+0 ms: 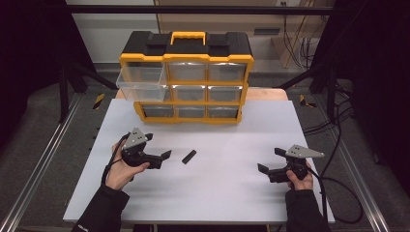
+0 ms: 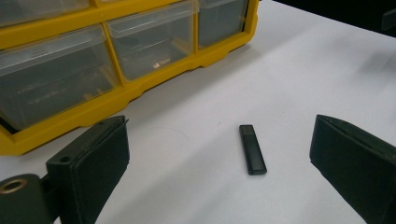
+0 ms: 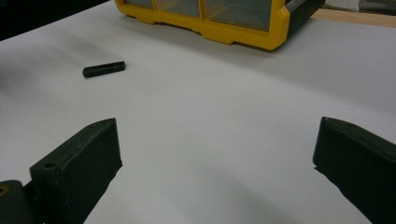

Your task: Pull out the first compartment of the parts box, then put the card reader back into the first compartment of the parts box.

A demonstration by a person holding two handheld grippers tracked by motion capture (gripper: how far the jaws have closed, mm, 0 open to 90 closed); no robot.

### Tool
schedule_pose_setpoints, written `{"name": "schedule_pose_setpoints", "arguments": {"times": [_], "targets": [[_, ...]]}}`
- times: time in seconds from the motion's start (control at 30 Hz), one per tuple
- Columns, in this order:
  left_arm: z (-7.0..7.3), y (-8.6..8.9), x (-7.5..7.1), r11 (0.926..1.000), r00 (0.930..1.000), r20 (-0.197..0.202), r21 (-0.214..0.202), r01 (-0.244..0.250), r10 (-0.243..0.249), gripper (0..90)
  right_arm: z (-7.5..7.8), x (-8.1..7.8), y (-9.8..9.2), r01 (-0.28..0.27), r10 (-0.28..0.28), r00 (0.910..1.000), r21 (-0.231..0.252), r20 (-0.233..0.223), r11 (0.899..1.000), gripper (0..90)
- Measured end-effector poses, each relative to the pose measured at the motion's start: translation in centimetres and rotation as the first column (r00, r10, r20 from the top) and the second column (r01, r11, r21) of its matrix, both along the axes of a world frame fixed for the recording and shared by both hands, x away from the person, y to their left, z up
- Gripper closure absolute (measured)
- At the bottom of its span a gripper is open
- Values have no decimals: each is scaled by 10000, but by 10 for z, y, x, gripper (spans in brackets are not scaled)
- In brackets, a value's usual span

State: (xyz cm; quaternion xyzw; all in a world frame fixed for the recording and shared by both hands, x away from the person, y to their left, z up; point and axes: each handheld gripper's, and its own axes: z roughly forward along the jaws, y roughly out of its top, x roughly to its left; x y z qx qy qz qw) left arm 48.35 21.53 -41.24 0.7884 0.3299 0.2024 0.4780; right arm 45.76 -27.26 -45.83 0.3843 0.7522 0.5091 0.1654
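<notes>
A small black stick-shaped object (image 1: 189, 156) lies flat on the white table (image 1: 217, 193), in front of the yellow and black drawer cabinet (image 1: 186, 77). My left gripper (image 1: 158, 146) is open just left of it, jaws pointing toward it. In the left gripper view the stick (image 2: 252, 149) lies between and a little beyond the wide-apart jaws. My right gripper (image 1: 271, 160) is open at the table's right, empty, far from the stick (image 3: 103, 69).
The cabinet has clear drawers; its top-left drawer (image 1: 138, 82) is pulled out over the table's back left. Cables (image 1: 338, 193) trail off the right edge. Dark frame rails flank the table.
</notes>
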Motion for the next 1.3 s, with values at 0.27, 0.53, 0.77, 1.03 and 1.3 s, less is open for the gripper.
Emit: {"name": "schedule_pose_setpoints", "arguments": {"times": [0.27,0.53,0.77,1.03,1.3], "targets": [[-4,-7,-1,9998,9997,-162,93,196,-195,46,0,0,0,4,-4,10000,-7,-6,10000,11],[-7,-12,-1,9992,9991,-332,277,282,-273,45,-1,1,0,18,-18,10000,-56,-27,10000,11],[-8,-15,-1,9989,9988,-380,352,320,-307,45,-1,1,0,23,-23,10000,-81,-24,10000,11],[-8,-20,-2,9983,9982,-429,392,435,-418,45,-1,1,0,26,-26,10000,-65,-29,10000,11],[-6,-28,-2,9978,9977,-540,501,429,-402,45,-1,1,-1,47,-47,10000,-63,17,10000,11]]}}
